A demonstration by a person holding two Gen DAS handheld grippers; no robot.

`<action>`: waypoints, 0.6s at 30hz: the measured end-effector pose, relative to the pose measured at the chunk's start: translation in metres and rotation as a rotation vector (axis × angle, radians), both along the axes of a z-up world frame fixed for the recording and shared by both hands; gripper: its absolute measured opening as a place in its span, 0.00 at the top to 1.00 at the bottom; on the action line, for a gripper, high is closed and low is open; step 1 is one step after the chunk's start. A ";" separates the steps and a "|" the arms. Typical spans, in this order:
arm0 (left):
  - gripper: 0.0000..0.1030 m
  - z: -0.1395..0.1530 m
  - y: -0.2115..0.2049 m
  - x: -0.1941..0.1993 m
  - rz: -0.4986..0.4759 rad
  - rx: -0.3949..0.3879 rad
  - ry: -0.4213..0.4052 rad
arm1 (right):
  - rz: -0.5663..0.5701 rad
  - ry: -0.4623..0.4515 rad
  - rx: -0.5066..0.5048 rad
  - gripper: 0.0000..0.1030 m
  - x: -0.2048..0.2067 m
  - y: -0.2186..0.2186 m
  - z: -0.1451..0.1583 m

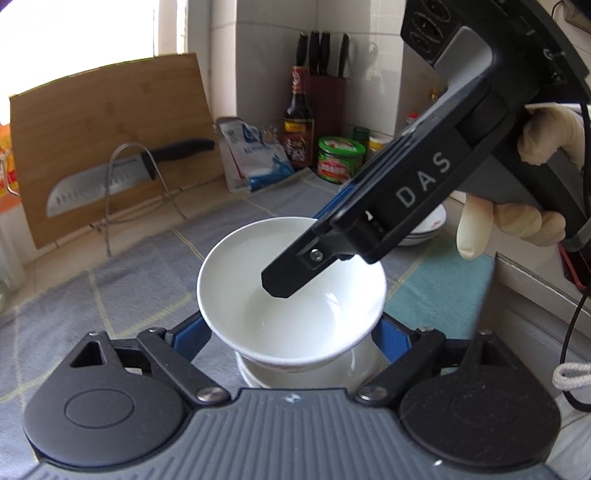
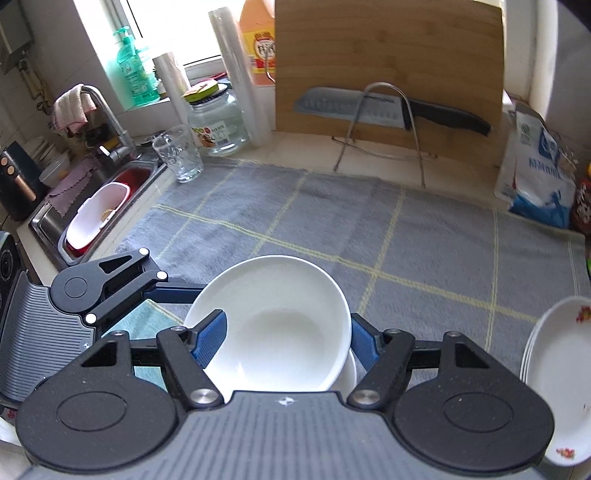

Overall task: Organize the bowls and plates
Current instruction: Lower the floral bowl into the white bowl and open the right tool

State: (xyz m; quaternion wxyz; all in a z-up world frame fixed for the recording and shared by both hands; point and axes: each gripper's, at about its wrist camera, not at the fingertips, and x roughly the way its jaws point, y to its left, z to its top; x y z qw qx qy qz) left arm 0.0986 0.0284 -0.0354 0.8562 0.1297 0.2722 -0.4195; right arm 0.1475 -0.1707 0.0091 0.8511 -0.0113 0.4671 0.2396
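Left wrist view: left gripper (image 1: 291, 332) fingers spread around the white bowl (image 1: 291, 291), which sits on a lower bowl (image 1: 295, 373). Right wrist view: right gripper (image 2: 284, 339) pinches the bowl's rim. Stacking step; next, probably release onto the stack.

- White tiles cover the wall (image 1: 369, 55) in the corner; bright light comes in through the window (image 2: 177, 29)
- A grey cloth (image 2: 332, 229) with yellow lines lies on the counter
- A wooden board (image 2: 388, 66) leans on the wall; a big knife (image 2: 388, 109) sits in a wire stand in front of it
- A sink (image 2: 122, 184) with a shiny tap (image 2: 110, 114) is at the side; a glass (image 2: 181, 155) stands near it
- A dark bottle (image 1: 298, 118) and a knife block (image 1: 327, 92) stand in the corner
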 end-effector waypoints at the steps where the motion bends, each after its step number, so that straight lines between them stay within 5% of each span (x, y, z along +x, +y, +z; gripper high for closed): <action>1: 0.10 -0.001 -0.002 0.000 -0.005 0.004 0.006 | -0.002 0.005 -0.001 0.26 -0.001 -0.001 -0.002; 18: 0.10 -0.007 -0.004 0.003 0.004 0.027 0.097 | 0.010 0.039 -0.005 0.26 -0.002 -0.003 -0.020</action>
